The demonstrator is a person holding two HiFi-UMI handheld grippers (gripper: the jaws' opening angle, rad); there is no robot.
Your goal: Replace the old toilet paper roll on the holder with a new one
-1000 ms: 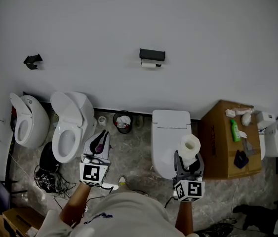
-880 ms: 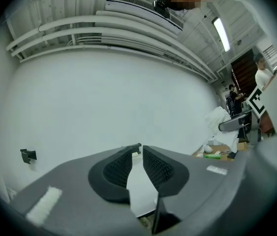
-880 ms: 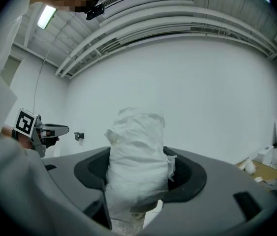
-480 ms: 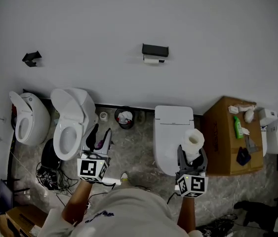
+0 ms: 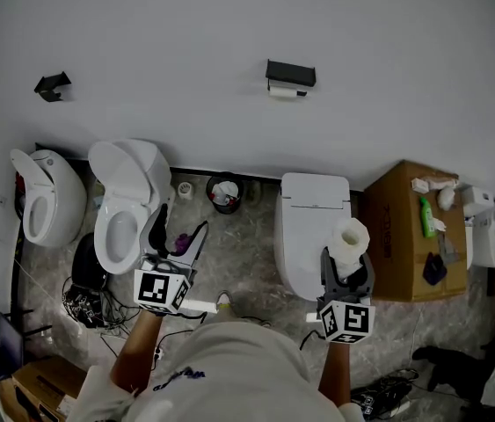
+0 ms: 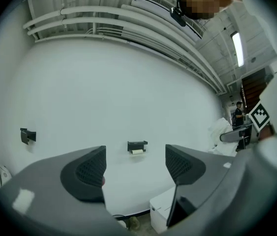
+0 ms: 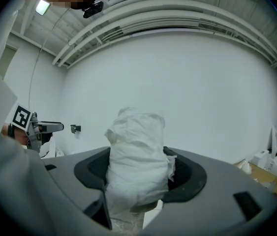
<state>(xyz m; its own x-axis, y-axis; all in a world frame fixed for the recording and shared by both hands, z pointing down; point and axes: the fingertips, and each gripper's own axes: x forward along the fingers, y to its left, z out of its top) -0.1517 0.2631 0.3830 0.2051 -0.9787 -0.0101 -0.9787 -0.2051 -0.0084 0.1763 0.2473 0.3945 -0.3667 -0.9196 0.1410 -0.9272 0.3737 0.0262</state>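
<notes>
Down-left of the wall-mounted toilet paper holder [image 5: 290,72], the left gripper [image 5: 181,227] hangs beside an open toilet [image 5: 124,202]; its jaws have just been opening wide, with nothing between them. The old roll [image 5: 284,92] sits under the holder. Down-right of the holder, the right gripper [image 5: 345,269] clamps the new toilet paper roll [image 5: 351,240] upright.

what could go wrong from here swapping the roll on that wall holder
1. The new toilet paper roll sticks far out of the right gripper, and its outer sheets are crumpled: it may tip or unravel on the way.
2. The old roll sits tucked under the black holder. The left gripper, whose jaws have just been opening with nothing between them, may struggle to catch so small a target.
</notes>
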